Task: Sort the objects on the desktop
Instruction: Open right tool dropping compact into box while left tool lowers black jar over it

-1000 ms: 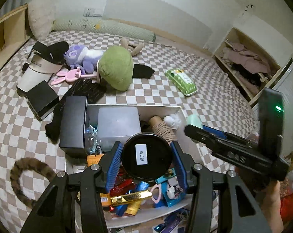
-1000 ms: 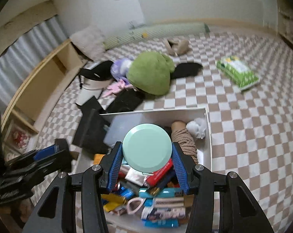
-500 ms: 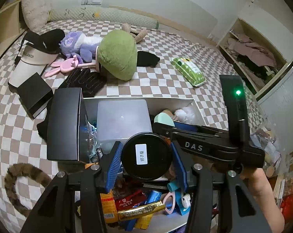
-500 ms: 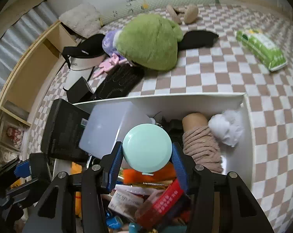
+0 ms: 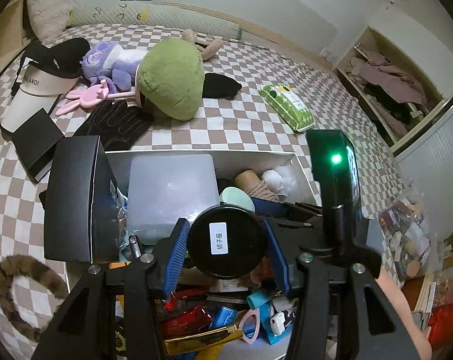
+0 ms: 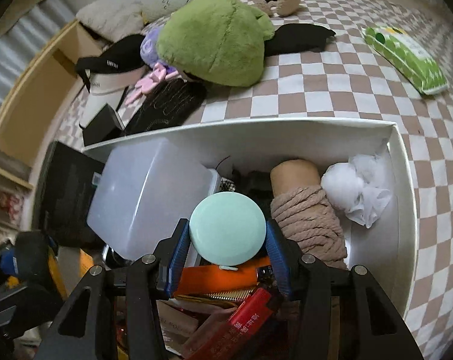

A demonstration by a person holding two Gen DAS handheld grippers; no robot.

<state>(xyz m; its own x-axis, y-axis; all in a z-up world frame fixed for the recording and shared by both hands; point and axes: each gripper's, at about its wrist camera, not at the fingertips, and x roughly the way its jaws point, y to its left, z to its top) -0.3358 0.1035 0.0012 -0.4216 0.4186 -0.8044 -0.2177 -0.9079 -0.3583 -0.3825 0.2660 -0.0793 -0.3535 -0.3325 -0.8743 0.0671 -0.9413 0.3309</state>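
Note:
My left gripper [image 5: 225,244] is shut on a round black tin [image 5: 225,242] with a white label, held over the cluttered white box [image 5: 196,152] on the checkered bed. My right gripper [image 6: 228,235] is shut on a round mint-green disc [image 6: 228,232], low inside the same box [image 6: 405,180]. In the left wrist view the right gripper's black body [image 5: 336,186] with a green light crosses from the right, and the mint disc [image 5: 237,199] shows just behind the black tin. Below both lie several small packets, a red pack [image 6: 250,318] and an orange item [image 6: 217,279].
Inside the box are a translucent plastic case [image 6: 148,198], a rope-wound tube [image 6: 307,216] and crumpled white plastic [image 6: 358,192]. A black box [image 5: 76,198] leans on its left side. A green plush [image 5: 172,78], caps, black glove and green wipes pack [image 5: 289,106] lie behind.
Both grippers sank toward the box with their round items held. The right one dropped further, from above the box to deep inside it, and its body now crosses the left wrist view.

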